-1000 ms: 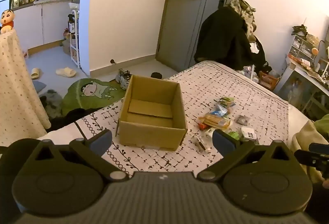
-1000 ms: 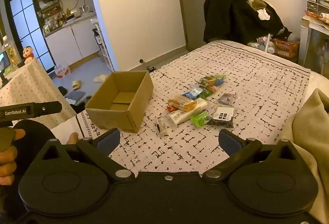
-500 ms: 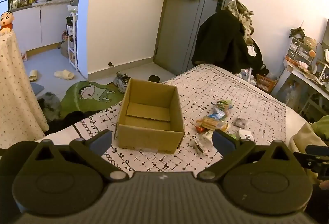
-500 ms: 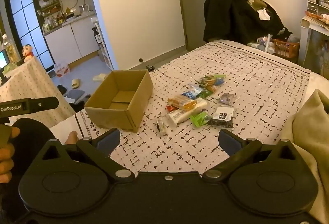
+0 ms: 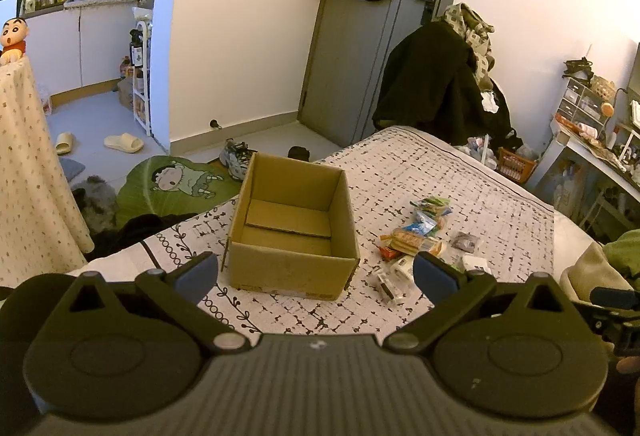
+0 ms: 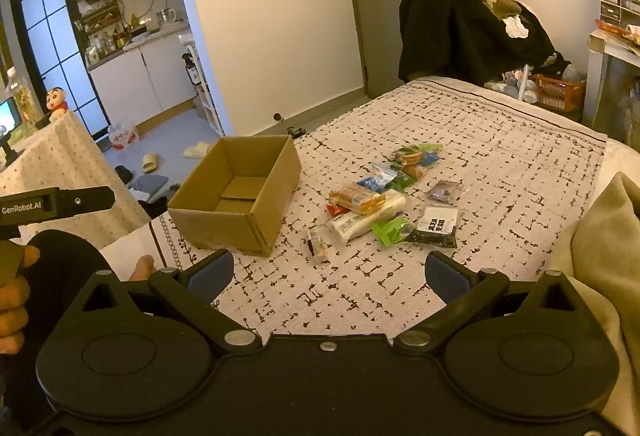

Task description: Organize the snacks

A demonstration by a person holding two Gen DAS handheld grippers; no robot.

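Nothing is packed yet: my left gripper (image 5: 316,272) and right gripper (image 6: 326,270) hang with jaws wide and bare, the cardboard box (image 6: 236,196) at frame centre-left sits hollow, and the snack packets (image 6: 384,196) (a loose heap) lie on the bed (image 6: 500,140) just right of it.

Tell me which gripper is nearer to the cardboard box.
Left, as far as the views show. The left gripper faces the cardboard box, which sits just ahead between its open fingers. The right gripper is off to the box's right, facing the snack pile.
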